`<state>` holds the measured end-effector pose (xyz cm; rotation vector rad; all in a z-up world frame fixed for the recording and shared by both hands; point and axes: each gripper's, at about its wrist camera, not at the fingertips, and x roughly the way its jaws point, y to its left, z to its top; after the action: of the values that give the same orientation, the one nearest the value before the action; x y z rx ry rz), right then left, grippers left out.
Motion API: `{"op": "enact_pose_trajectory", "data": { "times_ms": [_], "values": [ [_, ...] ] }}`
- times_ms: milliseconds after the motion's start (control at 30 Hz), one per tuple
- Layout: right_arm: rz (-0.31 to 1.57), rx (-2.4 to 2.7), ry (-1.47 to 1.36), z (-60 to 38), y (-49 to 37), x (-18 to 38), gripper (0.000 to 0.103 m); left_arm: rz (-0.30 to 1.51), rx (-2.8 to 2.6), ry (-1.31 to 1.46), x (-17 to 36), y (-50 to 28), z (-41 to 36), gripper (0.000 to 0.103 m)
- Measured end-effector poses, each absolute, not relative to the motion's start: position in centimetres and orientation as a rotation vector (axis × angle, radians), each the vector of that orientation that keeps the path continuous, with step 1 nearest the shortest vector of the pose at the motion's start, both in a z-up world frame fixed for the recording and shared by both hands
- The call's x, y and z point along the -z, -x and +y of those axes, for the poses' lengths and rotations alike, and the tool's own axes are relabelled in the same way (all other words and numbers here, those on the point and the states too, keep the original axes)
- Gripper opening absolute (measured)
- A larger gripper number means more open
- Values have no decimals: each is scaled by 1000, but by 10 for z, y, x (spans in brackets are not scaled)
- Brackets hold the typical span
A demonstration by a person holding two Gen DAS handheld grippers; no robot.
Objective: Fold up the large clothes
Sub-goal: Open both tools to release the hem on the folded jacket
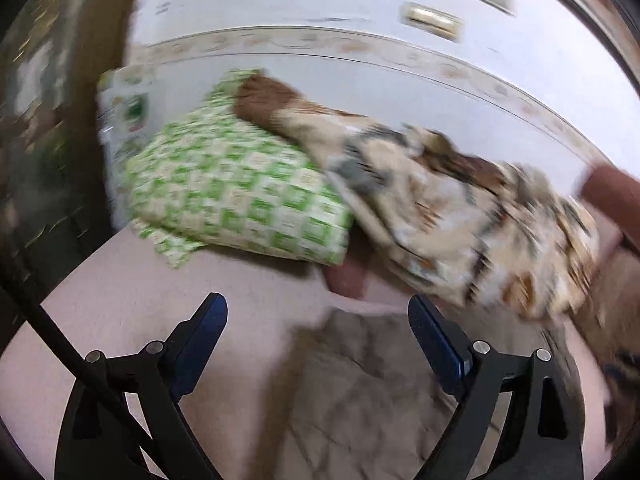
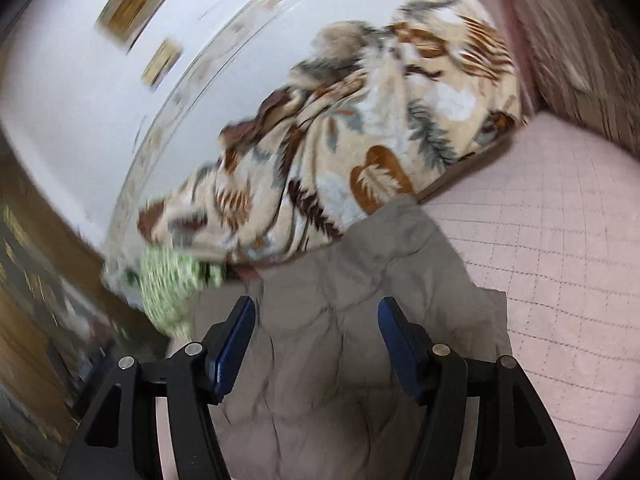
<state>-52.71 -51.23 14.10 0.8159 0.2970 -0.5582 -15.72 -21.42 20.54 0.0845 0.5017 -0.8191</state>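
A grey-brown quilted garment [image 2: 340,320] lies flat on the pink quilted bed cover [image 2: 560,280]. It also shows in the left wrist view [image 1: 360,392], low and between the fingers. My left gripper [image 1: 318,328] is open and empty above the garment's near end. My right gripper [image 2: 316,328] is open and empty, hovering over the middle of the garment. Both views are blurred by motion.
A beige blanket with brown and grey leaf print [image 2: 360,140] is bunched at the head of the bed [image 1: 460,208]. A green-and-white checked pillow [image 1: 236,192] lies beside it against the white wall [image 1: 320,0]. Dark furniture [image 1: 36,120] stands at the left.
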Motion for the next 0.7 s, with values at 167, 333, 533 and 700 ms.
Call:
{"op": "enact_pose_trajectory", "data": {
  "times_ms": [167,333,533,700],
  "values": [
    [461,574,-595,-469,484,-129,53,517,1035,-297,-171,236,-272,91],
    [581,598,-458,-455,446,-103,40,553,1082,-391,-139,269,-331,89],
    [658,670,-479,-489,433,-65,40,727,961,-466,-72,228,-383,93],
    [706,644,-529,-509,429,-37,40,769,933,-465,-42,213,-400,103]
  ]
}}
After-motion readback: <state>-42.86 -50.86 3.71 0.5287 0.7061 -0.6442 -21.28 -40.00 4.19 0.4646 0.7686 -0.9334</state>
